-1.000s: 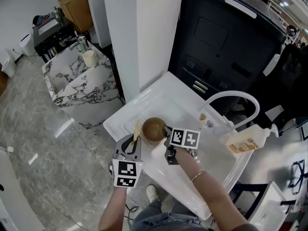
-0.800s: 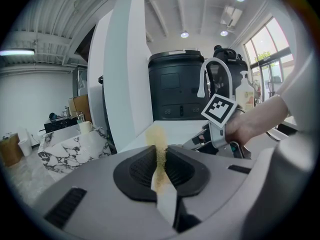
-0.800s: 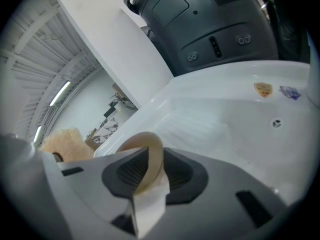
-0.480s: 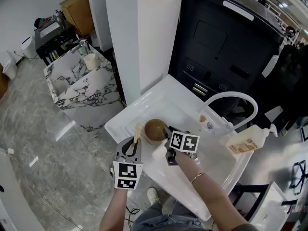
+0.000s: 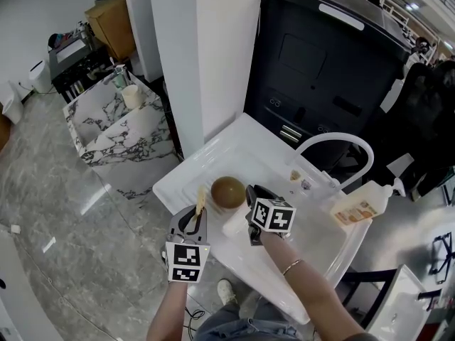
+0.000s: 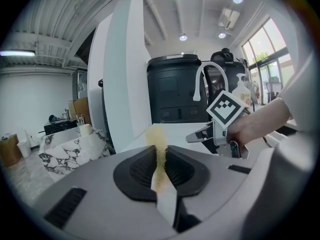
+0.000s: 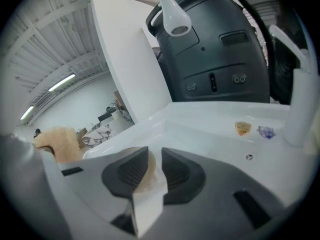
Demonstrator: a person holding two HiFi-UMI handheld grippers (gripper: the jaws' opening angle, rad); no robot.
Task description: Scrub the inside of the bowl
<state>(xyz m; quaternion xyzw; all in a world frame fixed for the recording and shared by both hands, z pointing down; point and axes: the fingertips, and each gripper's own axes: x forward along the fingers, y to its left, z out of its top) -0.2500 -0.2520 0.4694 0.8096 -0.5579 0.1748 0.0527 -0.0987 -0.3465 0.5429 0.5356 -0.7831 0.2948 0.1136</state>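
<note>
Sponge (image 5: 200, 198), clamped in your left gripper (image 6: 160, 166), has drawn back. Bowl (image 5: 227, 190) sits just right of it, rim pinched by right gripper (image 7: 150, 171). Scrubbing looks paused.

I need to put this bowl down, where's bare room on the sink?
Bare: the drainboard behind the bowl, toward the white pillar, and the basin floor between bowl and faucet. Crowded: the near edge, where left gripper, right gripper and scrub pad meet, and the soap bottle corner.
</note>
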